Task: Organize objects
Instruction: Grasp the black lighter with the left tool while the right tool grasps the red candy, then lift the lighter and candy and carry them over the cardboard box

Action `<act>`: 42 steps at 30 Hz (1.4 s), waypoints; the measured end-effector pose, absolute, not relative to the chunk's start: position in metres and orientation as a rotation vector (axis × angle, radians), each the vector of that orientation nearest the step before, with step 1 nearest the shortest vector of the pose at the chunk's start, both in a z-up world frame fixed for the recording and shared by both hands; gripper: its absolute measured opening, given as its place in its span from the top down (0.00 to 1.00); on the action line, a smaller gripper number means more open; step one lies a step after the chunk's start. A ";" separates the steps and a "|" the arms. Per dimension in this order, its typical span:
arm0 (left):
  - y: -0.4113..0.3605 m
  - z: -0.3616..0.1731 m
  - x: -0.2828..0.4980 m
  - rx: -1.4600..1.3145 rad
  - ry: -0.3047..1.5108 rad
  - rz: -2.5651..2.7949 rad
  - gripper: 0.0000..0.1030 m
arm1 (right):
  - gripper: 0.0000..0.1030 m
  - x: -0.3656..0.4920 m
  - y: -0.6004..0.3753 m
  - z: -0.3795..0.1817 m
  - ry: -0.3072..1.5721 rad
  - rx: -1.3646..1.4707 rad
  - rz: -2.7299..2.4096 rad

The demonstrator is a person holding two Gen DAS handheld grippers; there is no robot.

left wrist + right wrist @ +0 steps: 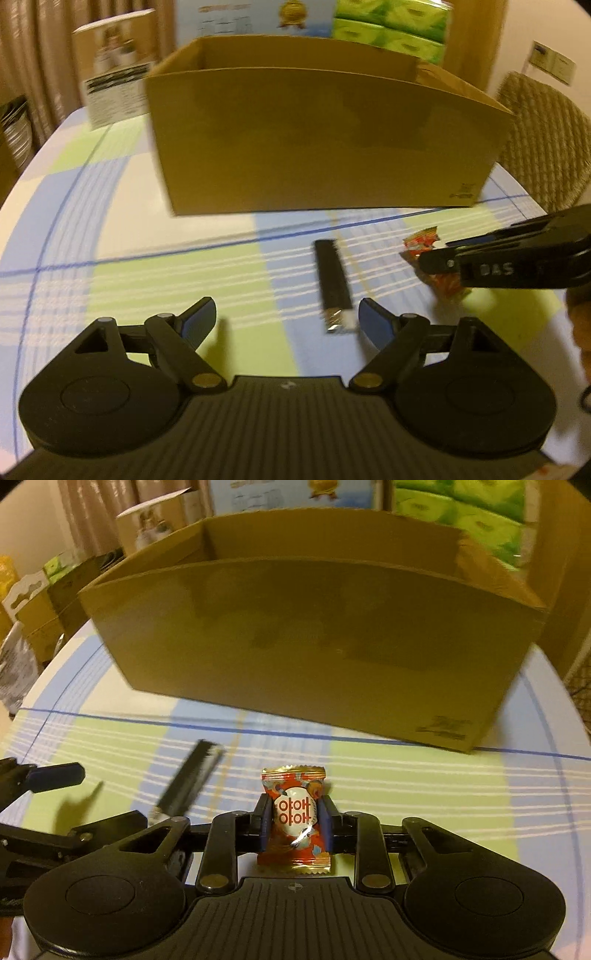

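My right gripper (294,821) is shut on a red and gold candy packet (294,812), held just above the tablecloth in front of the open cardboard box (314,646). The packet (424,242) also shows in the left wrist view, partly hidden by the right gripper (439,258). A black wrapped bar (332,280) lies on the cloth just beside my left gripper's right finger. My left gripper (286,319) is open and empty, low over the cloth. The bar (192,779) shows to the left in the right wrist view, and the left gripper's fingers (55,775) reach in at the left edge.
The box (317,140) stands at the middle back of the checked tablecloth (129,229). Behind it are a green tissue pack (391,26) and printed cartons (114,81). A wicker chair (546,147) stands at the right. More cartons (44,602) pile at the left.
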State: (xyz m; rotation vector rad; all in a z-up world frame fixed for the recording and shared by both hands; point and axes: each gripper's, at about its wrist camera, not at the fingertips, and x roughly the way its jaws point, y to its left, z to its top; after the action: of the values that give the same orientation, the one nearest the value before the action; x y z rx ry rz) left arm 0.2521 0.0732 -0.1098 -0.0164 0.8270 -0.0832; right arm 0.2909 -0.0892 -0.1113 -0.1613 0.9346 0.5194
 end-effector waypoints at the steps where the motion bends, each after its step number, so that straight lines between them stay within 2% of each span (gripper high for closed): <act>1: 0.069 -0.111 0.256 -0.005 0.824 -0.097 0.30 | 0.77 0.290 -0.093 -0.110 0.936 -0.156 0.509; 2: 0.064 -0.113 0.260 0.007 0.822 -0.105 0.35 | 0.77 0.291 -0.099 -0.110 0.940 -0.148 0.498; 4: 0.056 -0.116 0.267 0.024 0.822 -0.119 0.55 | 0.77 0.292 -0.108 -0.111 0.953 -0.125 0.482; 6: 0.050 -0.119 0.271 0.042 0.819 -0.129 0.65 | 0.77 0.294 -0.107 -0.112 0.956 -0.114 0.479; 8: 0.045 -0.121 0.273 0.057 0.821 -0.132 0.68 | 0.77 0.294 -0.102 -0.112 0.956 -0.113 0.486; 11: 0.041 -0.125 0.275 0.064 0.825 -0.144 0.81 | 0.77 0.294 -0.100 -0.113 0.958 -0.113 0.497; 22: 0.042 -0.108 0.261 0.057 0.836 -0.104 0.83 | 0.77 0.283 -0.103 -0.097 0.931 -0.096 0.517; 42: 0.022 0.001 0.222 0.018 0.794 -0.037 0.83 | 0.77 0.239 -0.125 0.005 0.806 -0.049 0.552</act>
State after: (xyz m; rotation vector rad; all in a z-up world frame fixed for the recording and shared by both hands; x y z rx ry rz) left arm 0.2218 0.0215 0.0013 0.0175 0.7944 -0.0370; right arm 0.2392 -0.1246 0.0051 -0.0490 0.8055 0.5524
